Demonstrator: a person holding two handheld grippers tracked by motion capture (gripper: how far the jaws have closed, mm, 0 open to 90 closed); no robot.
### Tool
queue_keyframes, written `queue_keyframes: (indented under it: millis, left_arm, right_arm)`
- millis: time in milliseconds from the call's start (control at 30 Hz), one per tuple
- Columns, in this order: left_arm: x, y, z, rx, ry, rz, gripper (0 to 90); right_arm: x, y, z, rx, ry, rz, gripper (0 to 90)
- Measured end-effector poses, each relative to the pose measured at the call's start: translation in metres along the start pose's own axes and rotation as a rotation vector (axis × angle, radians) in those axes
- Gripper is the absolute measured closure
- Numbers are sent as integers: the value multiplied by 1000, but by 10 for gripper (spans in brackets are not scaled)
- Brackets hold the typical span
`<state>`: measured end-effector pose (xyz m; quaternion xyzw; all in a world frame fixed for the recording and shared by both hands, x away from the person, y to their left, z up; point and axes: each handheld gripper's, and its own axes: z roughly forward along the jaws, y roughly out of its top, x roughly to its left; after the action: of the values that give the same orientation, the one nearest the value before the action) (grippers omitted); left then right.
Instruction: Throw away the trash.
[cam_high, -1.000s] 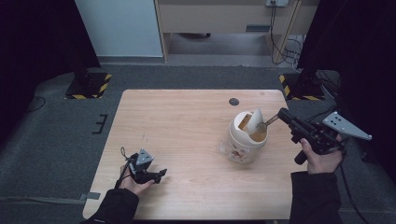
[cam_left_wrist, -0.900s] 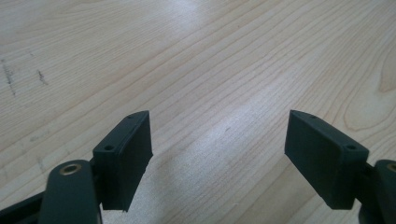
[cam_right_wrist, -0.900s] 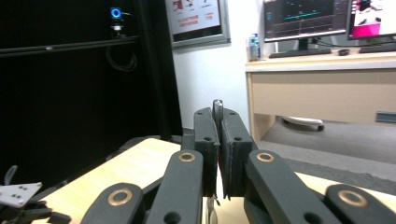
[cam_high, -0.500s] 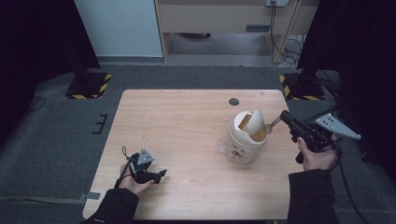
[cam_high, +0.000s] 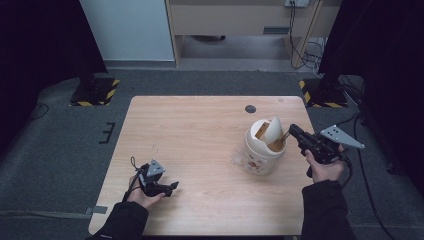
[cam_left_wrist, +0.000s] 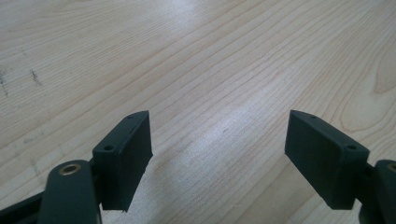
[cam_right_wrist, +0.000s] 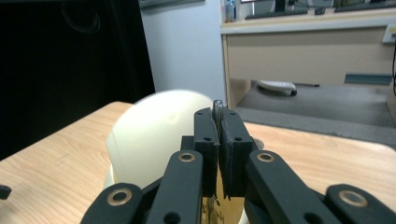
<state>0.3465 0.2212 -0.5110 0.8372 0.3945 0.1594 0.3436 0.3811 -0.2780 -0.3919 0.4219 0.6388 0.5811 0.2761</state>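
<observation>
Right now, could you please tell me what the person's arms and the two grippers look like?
Both arms wear black sleeves. Each hand-held gripper, left and right, is black with two flat rectangular jaws, brass-coloured pivot pins, a grey three-cornered plate on top and a black trailing cable.

A wooden table (cam_high: 200, 135) bears a dark disc (cam_high: 250, 109).

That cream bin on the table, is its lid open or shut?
Open. The cream bin's swing lid is tipped up on edge, leaving a dark gap, and the right gripper pokes something thin into it.

Grey carpet floor (cam_high: 210, 82), wooden desk (cam_high: 240, 17) behind.
</observation>
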Motion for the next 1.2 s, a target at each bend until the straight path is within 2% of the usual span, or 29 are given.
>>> queue_keyframes:
  millis: [67,167,200,233,300,333,433,500,533,567,600,633,667,700,733,867,1000,1167,1200]
  left_arm:
    - [0,0,0,2,1,0,227]
    - [1,0,-1,-1,2,1,227]
    - [1,0,-1,-1,2,1,227]
    - [1,1,-1,-4,3,0,227]
    - [2,1,-2,-6,4,0,227]
    - [2,1,-2,-6,4,0,226]
    - [3,1,-3,-9,8,-8,226]
    - [5,0,-4,-8,14,-14,221]
    - [6,-1,-4,-7,16,-19,221]
    - [7,-1,-4,-8,18,-22,211]
    - [8,-1,-4,-7,20,-24,211]
    - [11,-2,-4,-5,25,-29,200]
    - [11,-2,-4,-5,25,-29,197]
    - [14,-3,-5,-4,29,-37,196]
    - [14,-3,-5,-4,29,-37,193]
    - [19,-5,-5,5,39,-56,184]
    - [23,-8,-5,26,56,-68,176]
    - [30,-12,-4,46,72,-69,174]
    - [30,-12,-4,46,72,-69,173]
  right_arm:
    - [-1,-4,3,11,0,3,839]
    - [-1,-9,7,19,7,25,737]
    - [-1,-9,7,19,7,25,737]
    - [-2,-8,6,12,6,25,706]
    - [-4,-4,2,-15,-7,29,567]
    - [-4,-4,2,-15,-7,29,567]
    - [-9,-2,-5,-29,-44,23,423]
    - [-17,-5,-9,-25,-89,50,305]
    - [-17,-5,-9,-25,-89,50,305]
    - [-23,-12,-10,7,-105,67,263]
    - [-23,-12,-10,7,-105,67,263]
    - [-28,-22,-10,60,-117,72,234]
    - [-28,-22,-10,60,-117,72,234]
    - [-32,-34,-10,127,-134,61,221]
    - [-32,-34,-10,127,-134,61,221]
    - [-38,-53,-12,232,-164,33,215]
    - [-41,-67,-9,317,-169,13,193]
    - [-40,-92,1,471,-170,-8,194]
    - [-40,-92,1,471,-170,-8,194]
